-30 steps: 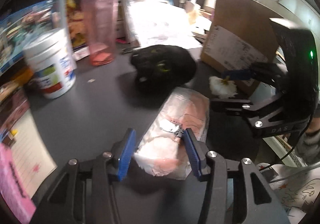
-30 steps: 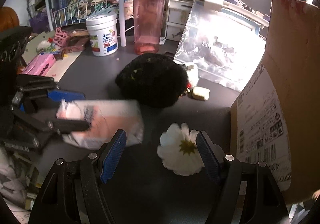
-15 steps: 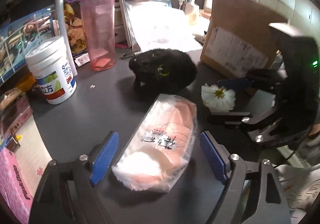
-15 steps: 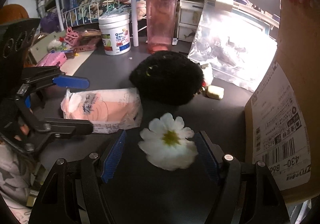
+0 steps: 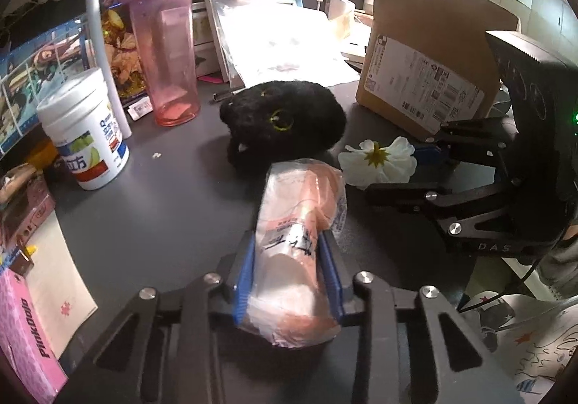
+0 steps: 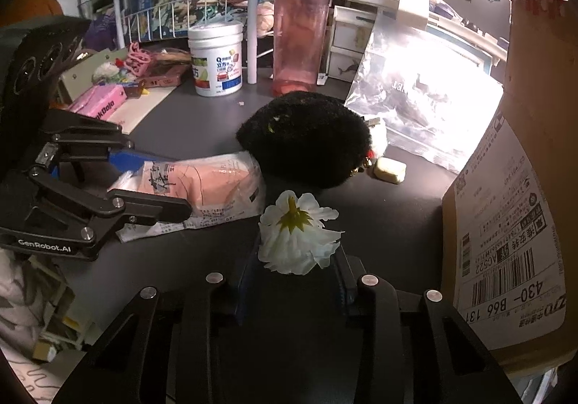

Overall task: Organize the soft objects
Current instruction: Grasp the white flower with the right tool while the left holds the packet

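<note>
Cardboard box [image 6: 534, 187] cut off at right; tissue-pack [image 5: 294, 259] print seemingly illegible.

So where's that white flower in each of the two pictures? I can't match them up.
Left wrist view: the white flower lies right of centre on the dark table, beside the right tongs.
Right wrist view: the flower sits low in the centre, pinched between the right tongs' blue pads.
Shared landmark: the black plush toy, just behind the flower in both.
</note>
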`<state>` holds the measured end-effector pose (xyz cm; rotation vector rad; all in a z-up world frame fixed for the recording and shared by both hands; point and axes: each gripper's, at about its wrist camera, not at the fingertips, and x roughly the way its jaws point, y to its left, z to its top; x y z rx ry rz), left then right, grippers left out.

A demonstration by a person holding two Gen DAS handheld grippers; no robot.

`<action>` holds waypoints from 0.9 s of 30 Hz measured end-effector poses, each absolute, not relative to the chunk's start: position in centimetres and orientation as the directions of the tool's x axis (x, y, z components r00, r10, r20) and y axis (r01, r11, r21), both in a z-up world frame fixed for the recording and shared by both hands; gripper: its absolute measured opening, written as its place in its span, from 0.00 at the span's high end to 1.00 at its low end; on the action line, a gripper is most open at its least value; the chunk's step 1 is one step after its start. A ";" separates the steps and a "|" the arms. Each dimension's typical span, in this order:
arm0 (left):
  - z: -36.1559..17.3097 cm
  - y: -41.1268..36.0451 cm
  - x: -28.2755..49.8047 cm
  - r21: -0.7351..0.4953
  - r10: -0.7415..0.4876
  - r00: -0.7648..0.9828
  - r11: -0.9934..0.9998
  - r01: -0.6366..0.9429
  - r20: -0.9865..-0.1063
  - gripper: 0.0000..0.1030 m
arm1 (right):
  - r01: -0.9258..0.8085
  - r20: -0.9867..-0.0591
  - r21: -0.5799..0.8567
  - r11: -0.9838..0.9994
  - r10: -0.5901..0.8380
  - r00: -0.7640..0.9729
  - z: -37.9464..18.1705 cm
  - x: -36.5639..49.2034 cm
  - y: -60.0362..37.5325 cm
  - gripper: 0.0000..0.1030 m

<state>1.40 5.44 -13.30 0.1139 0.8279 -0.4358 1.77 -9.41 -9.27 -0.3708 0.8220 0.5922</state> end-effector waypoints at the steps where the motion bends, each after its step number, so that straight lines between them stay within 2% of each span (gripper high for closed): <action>1: -13.3 5.5 1.3 -0.067 -0.326 0.595 0.908 0.415 -0.734 0.70 | -0.623 -0.770 -0.078 0.778 0.350 0.534 -9.2 1.8 -9.4 0.70; 4: -13.3 5.8 1.2 -0.078 -0.326 0.594 0.912 0.404 -0.736 0.70 | -0.624 -0.773 -0.073 0.778 0.351 0.528 -9.3 1.8 -9.4 0.70; 6: -13.3 5.9 1.0 -0.074 -0.321 0.597 0.914 0.399 -0.735 0.70 | -0.618 -0.777 -0.072 0.782 0.345 0.527 -9.5 1.9 -9.4 0.62; 8: -13.3 6.1 0.9 -0.072 -0.316 0.601 0.916 0.394 -0.734 0.70 | -0.615 -0.775 -0.076 0.785 0.341 0.532 -9.6 2.0 -9.4 0.60; 16: -13.2 6.6 0.8 -0.089 -0.319 0.605 0.921 0.379 -0.729 0.70 | -0.613 -0.770 -0.046 0.789 0.363 0.524 -9.6 2.5 -9.4 0.60; 17: -13.2 6.7 0.7 -0.091 -0.320 0.606 0.922 0.377 -0.728 0.70 | -0.614 -0.771 -0.038 0.789 0.368 0.521 -9.6 2.6 -9.4 0.58; 18: -13.2 6.8 0.7 -0.094 -0.321 0.607 0.922 0.375 -0.727 0.70 | -0.612 -0.771 -0.030 0.790 0.372 0.517 -9.6 2.7 -9.4 0.51; 20: -13.2 6.9 0.7 -0.098 -0.321 0.609 0.923 0.371 -0.725 0.70 | -0.605 -0.766 -0.030 0.795 0.371 0.525 -9.6 2.8 -9.4 0.49; 23: -13.2 7.1 0.7 -0.104 -0.322 0.609 0.925 0.364 -0.725 0.70 | -0.606 -0.765 -0.045 0.794 0.363 0.532 -9.7 3.0 -9.2 0.49; 27: -13.1 7.3 0.5 -0.107 -0.320 0.613 0.927 0.358 -0.723 0.71 | -0.623 -0.768 -0.055 0.780 0.366 0.526 -9.9 2.8 -8.8 0.69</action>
